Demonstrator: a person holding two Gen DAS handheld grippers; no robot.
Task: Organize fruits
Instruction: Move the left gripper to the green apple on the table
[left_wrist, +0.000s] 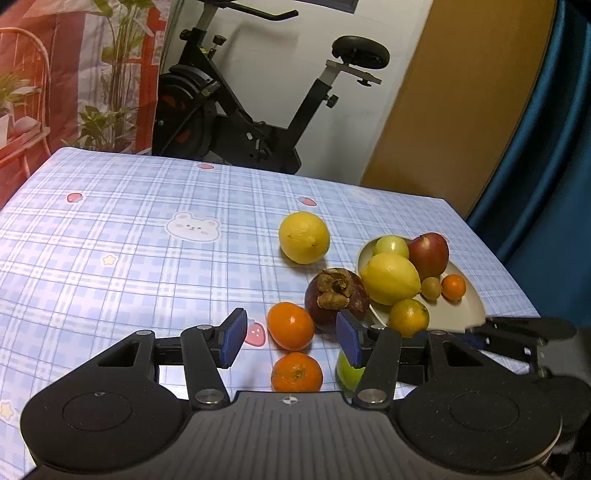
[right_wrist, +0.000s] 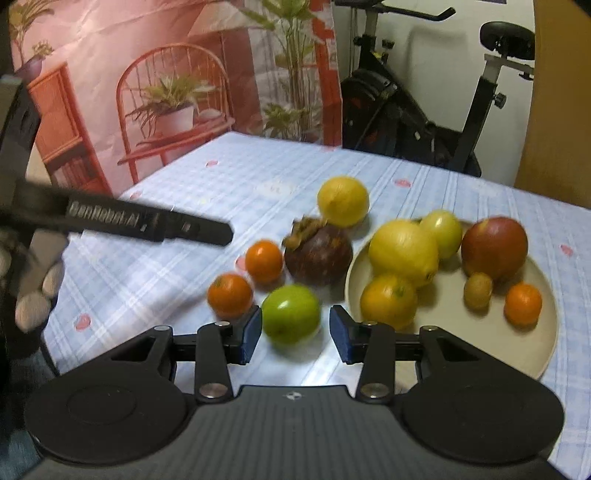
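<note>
My left gripper (left_wrist: 291, 340) is open low over the table, with an orange (left_wrist: 290, 326) between its fingertips and a second orange (left_wrist: 296, 372) nearer the camera; the pads touch neither. A mangosteen (left_wrist: 336, 295) and a lemon (left_wrist: 303, 237) lie beyond. My right gripper (right_wrist: 295, 334) is open around a green apple (right_wrist: 291, 314) that rests on the cloth, with a gap at the right pad. The cream plate (right_wrist: 461, 339) on the right holds a lemon (right_wrist: 403, 252), a red apple (right_wrist: 494, 247) and several smaller fruits.
The table wears a blue checked cloth (left_wrist: 129, 258). An exercise bike (left_wrist: 236, 103) stands behind its far edge, and a blue curtain (left_wrist: 546, 166) hangs at the right. A finger of the left gripper (right_wrist: 147, 221) crosses the right wrist view, with a person's hand (right_wrist: 37, 295) under it.
</note>
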